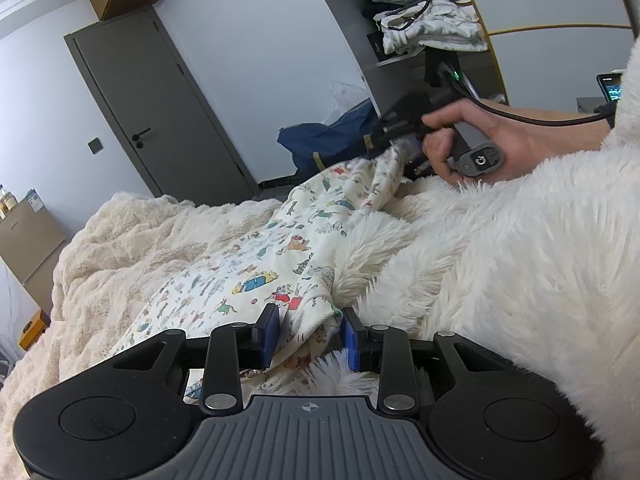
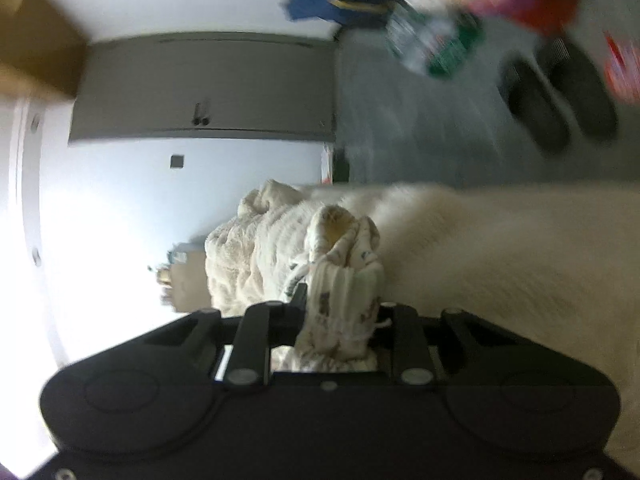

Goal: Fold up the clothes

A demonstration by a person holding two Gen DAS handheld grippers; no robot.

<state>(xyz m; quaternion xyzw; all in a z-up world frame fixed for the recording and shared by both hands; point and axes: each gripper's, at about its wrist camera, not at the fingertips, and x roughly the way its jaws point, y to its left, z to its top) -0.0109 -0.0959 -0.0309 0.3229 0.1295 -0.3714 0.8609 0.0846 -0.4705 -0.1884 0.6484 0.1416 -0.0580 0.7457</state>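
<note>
A cream garment printed with small coloured cartoon figures (image 1: 260,272) lies stretched across a fluffy beige blanket (image 1: 120,240) on the bed. My left gripper (image 1: 308,336) sits at the garment's near corner, its blue pads closed on a bunched fold. At the far corner a hand holds my right gripper (image 1: 380,148), which pinches the cloth and lifts it slightly. The right wrist view is blurred and turned sideways. There the right gripper (image 2: 340,304) has a wad of the same garment (image 2: 340,240) clamped between its fingers.
A person's fluffy white sleeve (image 1: 520,260) fills the right side, close to both grippers. Beyond the bed are a grey door (image 1: 152,100), a blue bag (image 1: 328,136), and a shelf piled with clothes (image 1: 424,12). Dark slippers (image 2: 560,100) lie on the floor.
</note>
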